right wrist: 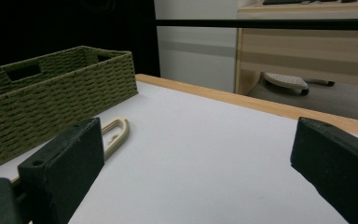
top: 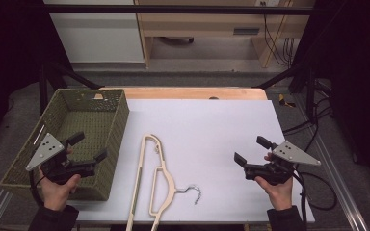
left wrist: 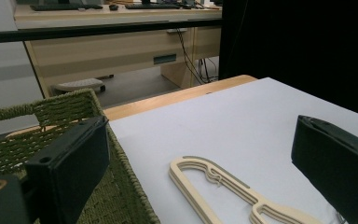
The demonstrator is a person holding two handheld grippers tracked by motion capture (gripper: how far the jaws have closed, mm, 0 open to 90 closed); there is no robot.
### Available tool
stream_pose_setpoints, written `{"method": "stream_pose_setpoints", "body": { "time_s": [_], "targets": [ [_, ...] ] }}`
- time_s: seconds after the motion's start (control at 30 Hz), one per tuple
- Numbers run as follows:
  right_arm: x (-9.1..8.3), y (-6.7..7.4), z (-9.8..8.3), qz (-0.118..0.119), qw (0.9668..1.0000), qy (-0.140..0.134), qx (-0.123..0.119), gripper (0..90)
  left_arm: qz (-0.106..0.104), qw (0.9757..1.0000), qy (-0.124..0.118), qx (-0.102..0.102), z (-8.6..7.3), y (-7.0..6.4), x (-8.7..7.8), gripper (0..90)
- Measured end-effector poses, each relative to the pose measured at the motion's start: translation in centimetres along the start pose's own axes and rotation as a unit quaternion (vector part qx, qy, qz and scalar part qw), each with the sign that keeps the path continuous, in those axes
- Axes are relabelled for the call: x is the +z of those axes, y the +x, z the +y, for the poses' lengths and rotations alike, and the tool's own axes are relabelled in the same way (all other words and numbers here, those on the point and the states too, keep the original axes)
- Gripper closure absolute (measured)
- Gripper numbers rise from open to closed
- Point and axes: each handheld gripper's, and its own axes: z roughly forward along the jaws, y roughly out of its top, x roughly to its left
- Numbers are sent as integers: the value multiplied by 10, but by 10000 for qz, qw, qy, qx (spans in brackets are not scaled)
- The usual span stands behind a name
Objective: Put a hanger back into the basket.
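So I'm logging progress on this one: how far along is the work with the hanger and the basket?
Nothing looks done yet. The hanger lies flat on the white table, beside the green woven basket, which looks empty. Nothing is in hand: the left hand-held gripper is over the basket's near end and the right hand-held gripper over the table, both open. Still left, probably: gripping the hanger and moving it.

Each hand-held gripper, the left (top: 87,146) and the right (top: 253,149), is a black body with two blocky black jaws, a small round hole near each base. A grey three-cornered plate dotted with dark screws tops each one. Black cables trail off them. Dark sleeves cover both wrists.
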Motion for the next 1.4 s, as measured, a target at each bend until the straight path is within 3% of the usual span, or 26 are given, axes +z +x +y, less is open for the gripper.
{"method": "stream_pose_setpoints", "body": {
  "time_s": [0.13,0.37,0.53,0.63,0.9,0.93,0.97,1.1,1.13,1.17,1.2,1.23,1.27,1.4],
  "targets": [
    [3,5,0,118,9999,28,-36,41,-32,10000,20,17,0,-3,0,44],
    [20,24,-2,435,9981,276,-332,72,-107,9999,57,70,-1,-7,2,44],
    [36,40,-7,709,9952,512,-430,102,-129,9998,89,90,-1,-8,4,44],
    [51,53,-13,928,9916,770,-478,111,-138,9998,131,103,-2,-8,5,44],
    [72,68,-22,1116,9868,1028,-563,146,-130,9997,167,100,-4,-7,7,44],
    [79,73,-25,1259,9830,1160,-658,157,-131,9997,175,98,-4,-7,8,44],
    [79,73,-25,1259,9830,1160,-658,157,-135,9997,173,92,-4,-7,8,44],
    [93,86,-32,1526,9735,1453,-883,197,-138,9997,195,101,-4,-7,9,44],
    [99,92,-36,1700,9688,1553,-918,229,-137,9997,195,102,-4,-7,9,44],
    [99,92,-36,1700,9688,1553,-918,229,-137,9997,192,100,-4,-7,9,44],
    [102,95,-38,1772,9665,1606,-929,239,-134,9997,192,97,-5,-7,9,44],
    [108,100,-43,1883,9624,1710,-953,274,-132,9997,197,99,-5,-6,9,44],
    [108,100,-43,1883,9624,1710,-953,274,-132,9997,198,101,-5,-7,9,44],
    [117,107,-54,2024,9526,1997,-1083,333,-151,9996,203,110,-5,-7,9,44]
  ]
}}
